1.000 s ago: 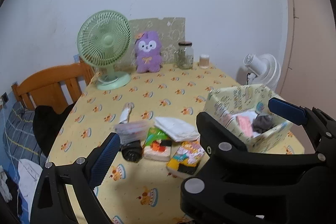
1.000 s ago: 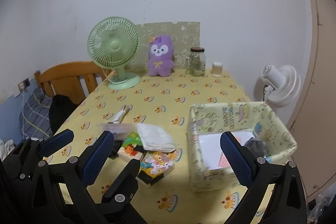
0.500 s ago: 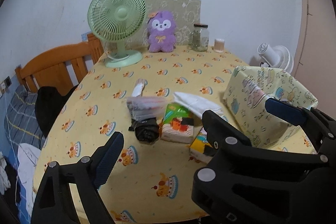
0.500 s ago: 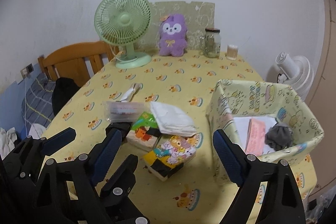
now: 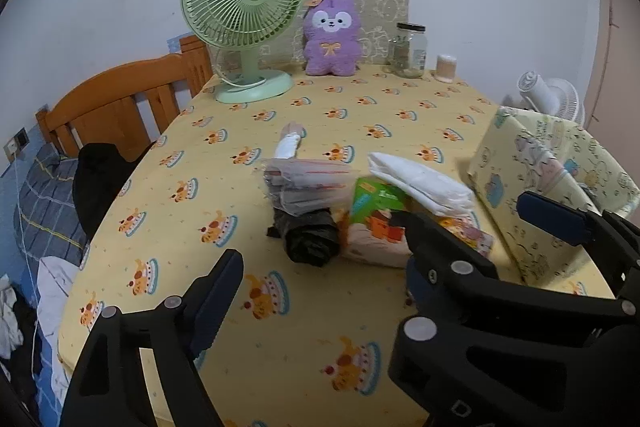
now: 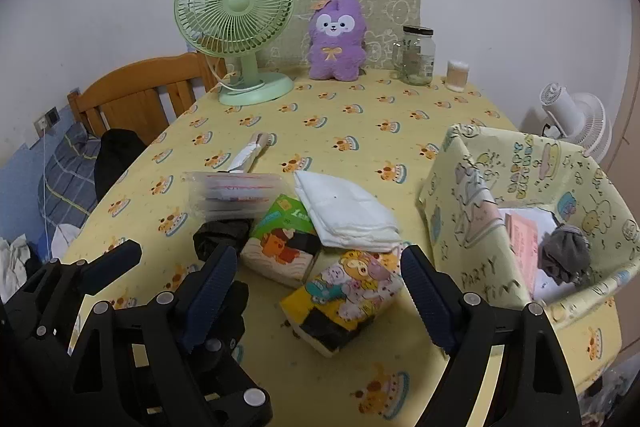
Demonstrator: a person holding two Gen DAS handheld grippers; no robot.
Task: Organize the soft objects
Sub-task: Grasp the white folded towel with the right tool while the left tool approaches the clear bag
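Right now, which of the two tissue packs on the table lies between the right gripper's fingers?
The cartoon-animal pack with the black and yellow end; the green-topped pack lies farther back, beside the black bundle.

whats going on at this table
A person holds a claw in each hand over a pile of soft packs on the yellow tablecloth. The right claw hangs open around the cartoon tissue pack; the left claw is open and empty. Both have just been closing. The fabric bin already holds a grey sock.

Two fans: a green table fan [image 6: 234, 11] at eleven o'clock, a white fan [image 6: 576, 119] at three; two printed tissue packs [image 6: 348, 291]; one purple plush toy [image 6: 338, 41]; one glass jar [image 6: 416, 57].
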